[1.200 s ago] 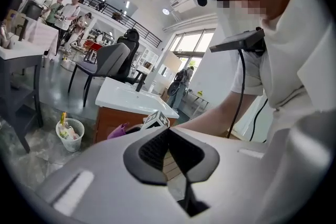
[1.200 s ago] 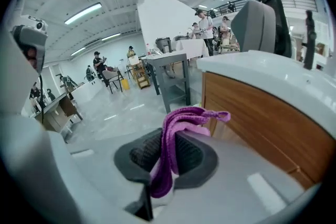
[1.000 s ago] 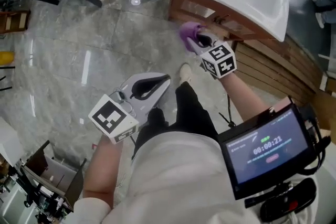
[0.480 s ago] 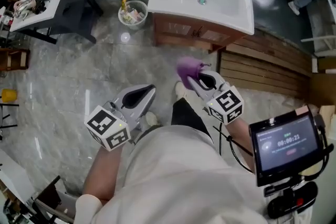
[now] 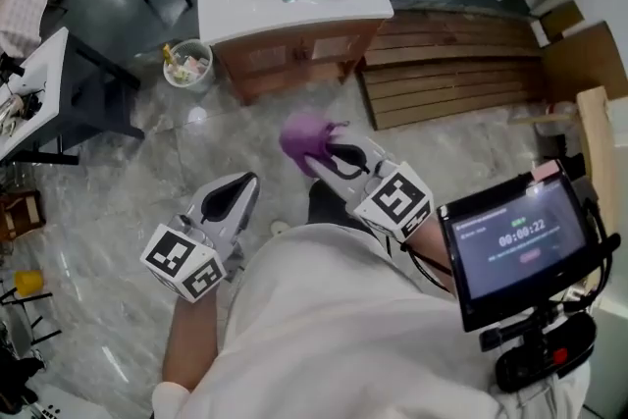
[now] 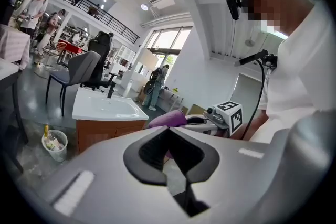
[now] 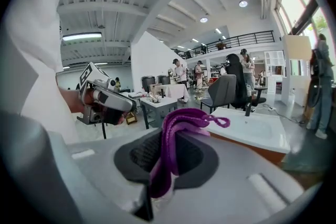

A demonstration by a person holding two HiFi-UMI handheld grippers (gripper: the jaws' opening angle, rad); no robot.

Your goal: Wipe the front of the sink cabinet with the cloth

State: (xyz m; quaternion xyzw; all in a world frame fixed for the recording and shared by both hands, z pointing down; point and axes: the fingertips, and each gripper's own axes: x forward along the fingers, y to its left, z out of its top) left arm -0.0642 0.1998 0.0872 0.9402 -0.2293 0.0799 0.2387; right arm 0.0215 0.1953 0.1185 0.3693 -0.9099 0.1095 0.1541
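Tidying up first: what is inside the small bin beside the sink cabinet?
The bin holds crumpled rubbish, with a yellow piece sticking up. Whatever lies under that top layer is covered, and the pieces are too small to name.

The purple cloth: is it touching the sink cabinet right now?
No: the purple cloth hangs from the right gripper above the floor, well apart from the sink cabinet.

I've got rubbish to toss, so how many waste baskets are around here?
1. The waste basket stands on the floor beside the sink cabinet, at its left end in the head view. Others may be hidden outside the views.
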